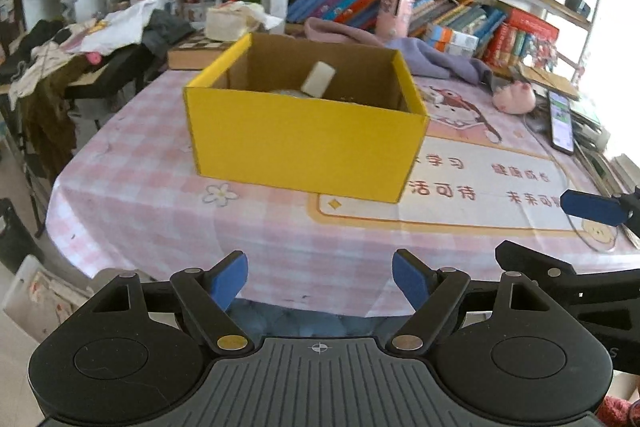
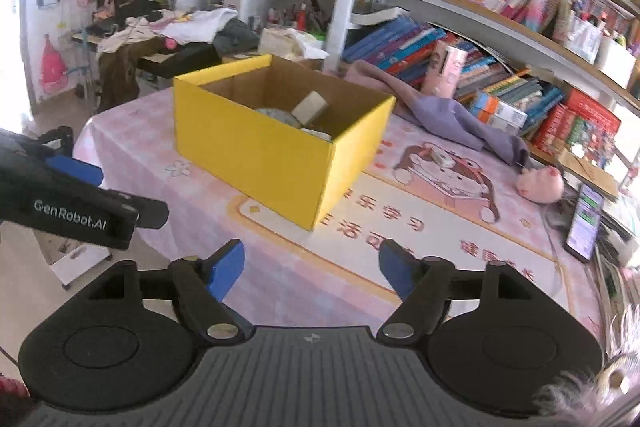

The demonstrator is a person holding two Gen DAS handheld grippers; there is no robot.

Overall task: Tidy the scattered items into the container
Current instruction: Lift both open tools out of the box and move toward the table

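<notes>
The yellow box (image 1: 304, 143) sat open-topped on the pink checked table (image 1: 160, 187), a pale block (image 1: 317, 79) leaning inside. Both the left gripper (image 1: 320, 283) and right gripper (image 2: 312, 273) hovered short of it, fingers spread apart and empty.

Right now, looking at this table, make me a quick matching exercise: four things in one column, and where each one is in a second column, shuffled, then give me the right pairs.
Things:
1. white block
2. phone
3. purple cloth
4. pink plush toy

Places:
A. at the table's right edge, screen lit
B. inside the yellow box, leaning on its back wall
C. on the tablecloth between the cloth's tip and the phone
D. draped from the bookshelf side onto the table, behind the box

Pairs: 1-B, 2-A, 3-D, 4-C
</notes>
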